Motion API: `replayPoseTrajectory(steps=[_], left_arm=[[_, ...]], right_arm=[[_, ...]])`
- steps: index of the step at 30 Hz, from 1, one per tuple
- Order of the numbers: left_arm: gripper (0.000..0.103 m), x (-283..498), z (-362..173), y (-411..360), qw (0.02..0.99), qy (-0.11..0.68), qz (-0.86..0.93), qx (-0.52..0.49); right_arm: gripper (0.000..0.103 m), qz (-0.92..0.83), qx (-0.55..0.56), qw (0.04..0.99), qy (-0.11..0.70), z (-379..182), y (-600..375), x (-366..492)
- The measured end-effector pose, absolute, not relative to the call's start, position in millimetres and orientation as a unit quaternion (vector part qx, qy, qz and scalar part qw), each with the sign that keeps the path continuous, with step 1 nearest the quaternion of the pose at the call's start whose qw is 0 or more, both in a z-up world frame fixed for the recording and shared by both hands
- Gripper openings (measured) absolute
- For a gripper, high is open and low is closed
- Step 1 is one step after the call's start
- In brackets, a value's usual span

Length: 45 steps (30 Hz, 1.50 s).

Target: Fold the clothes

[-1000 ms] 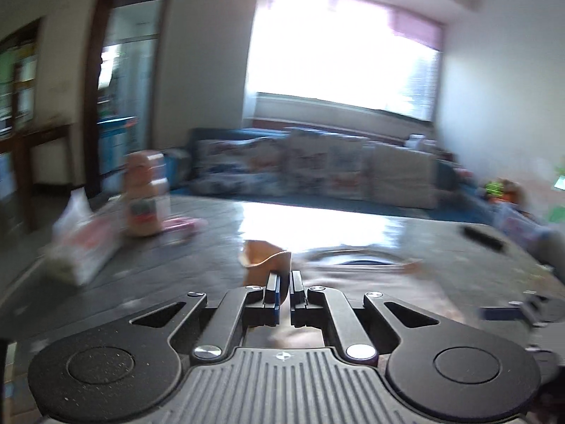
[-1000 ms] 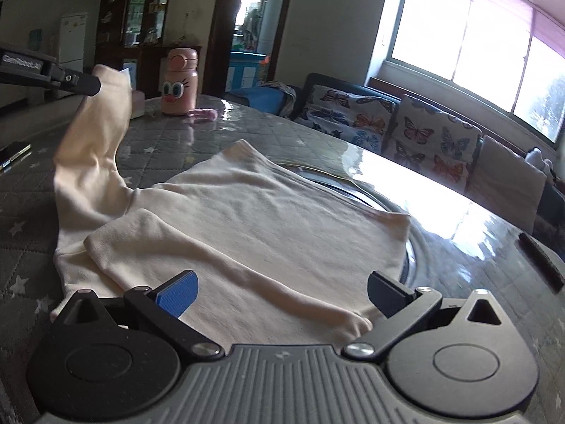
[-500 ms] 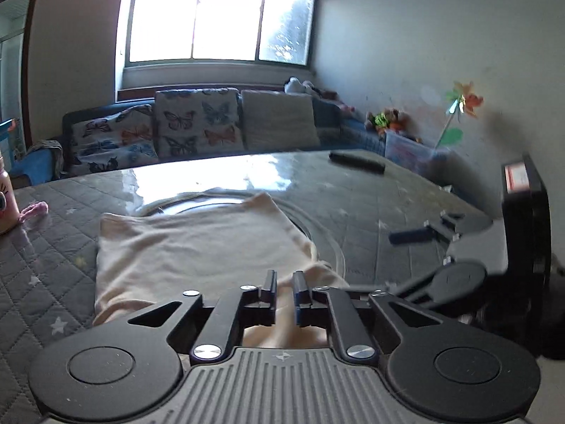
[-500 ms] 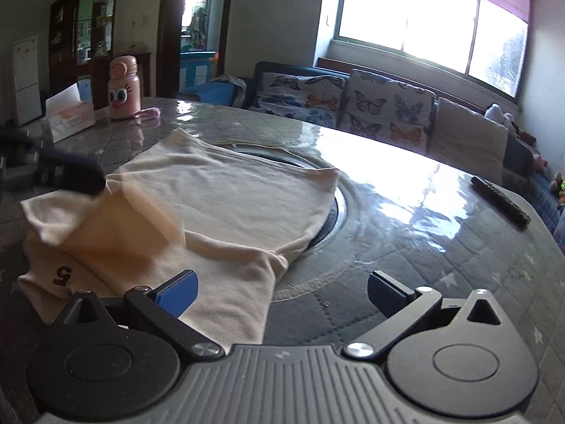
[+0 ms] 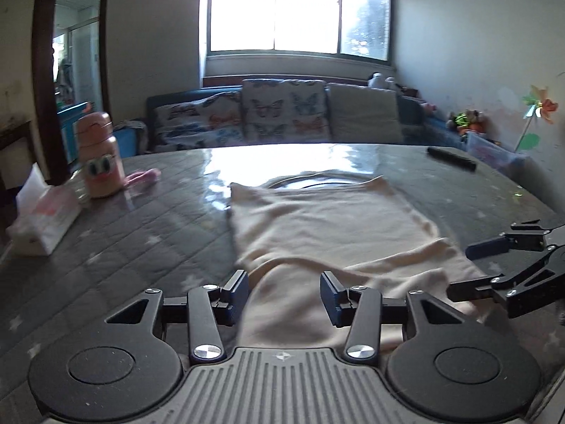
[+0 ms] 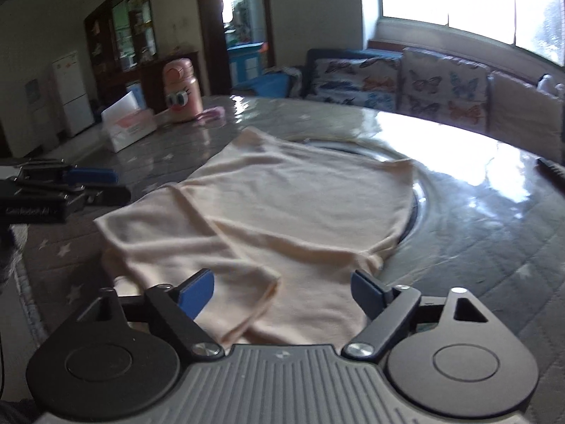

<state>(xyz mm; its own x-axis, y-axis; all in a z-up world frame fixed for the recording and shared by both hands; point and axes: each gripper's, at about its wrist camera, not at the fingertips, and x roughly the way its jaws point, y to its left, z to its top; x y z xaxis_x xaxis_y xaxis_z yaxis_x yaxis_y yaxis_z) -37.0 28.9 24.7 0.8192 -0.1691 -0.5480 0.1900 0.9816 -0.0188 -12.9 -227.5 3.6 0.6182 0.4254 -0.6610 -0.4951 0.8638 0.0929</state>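
Lying flat on the table [image 5: 134, 233], the shirt [image 5: 328, 219] is a soft cream knit, roughly rectangular, with 1 sleeve folded across its near part and a rippled edge along that fold. Grey quilted cloth with pale stars covers the tabletop under a glossy clear sheet that mirrors the window [image 5: 300, 10]; a round glass turntable [image 6: 416, 208] shows past the shirt's far edge.

At left on the table sit a white tissue pack [image 5: 42, 219], a pink bottle [image 5: 99, 155] with cartoon eyes and a small pink item beside it. Behind runs a sofa [image 5: 282, 116] with butterfly-print cushions, and a black remote [image 5: 452, 159] lies at the far right. A doorway stands at left; a paper pinwheel hangs on the right wall.

The left gripper [image 5: 284, 295] is about half spread, its jaws opening, and the shirt's near fold runs between the blue pads without them pressing it. The right gripper [image 6: 282, 293] stands wide, its jaws closing, low over the shirt's near edge; the folded sleeve end lies between the pads, not pinched.
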Motion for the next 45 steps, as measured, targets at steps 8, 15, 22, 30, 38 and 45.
replayPoseTrajectory(steps=[8, 15, 22, 30, 38, 45], left_arm=[[0.056, -59.0, 5.7, 51.8, 0.944, 0.314, -0.092, 0.035], [0.057, -61.5, -5.5, 43.9, 0.939, 0.324, -0.109, 0.048], [0.035, -56.1, -10.2, 36.7, 0.94, 0.321, -0.105, 0.05], [0.003, -69.3, -7.0, 20.4, 0.941, 0.3, -0.121, 0.099], [0.004, -76.3, -5.6, 23.1, 0.928, 0.316, -0.152, 0.125], [0.006, -42.5, 23.5, 22.0, 0.941, 0.292, -0.141, 0.091]], right_arm=[[0.038, 0.279, -0.024, 0.874, 0.397, -9.7, -217.3, -8.4], [0.006, 0.283, -0.029, 0.875, 0.393, -0.6, -212.8, -10.3], [0.006, 0.285, -0.054, 0.894, 0.341, 38.4, -213.2, -12.3], [0.006, 0.26, -0.088, 0.917, 0.29, 67.7, -221.8, -6.9], [0.013, 0.228, -0.081, 0.896, 0.372, 5.0, -234.1, 12.9], [0.036, 0.228, -0.07, 0.913, 0.33, 23.0, -239.9, 9.4]])
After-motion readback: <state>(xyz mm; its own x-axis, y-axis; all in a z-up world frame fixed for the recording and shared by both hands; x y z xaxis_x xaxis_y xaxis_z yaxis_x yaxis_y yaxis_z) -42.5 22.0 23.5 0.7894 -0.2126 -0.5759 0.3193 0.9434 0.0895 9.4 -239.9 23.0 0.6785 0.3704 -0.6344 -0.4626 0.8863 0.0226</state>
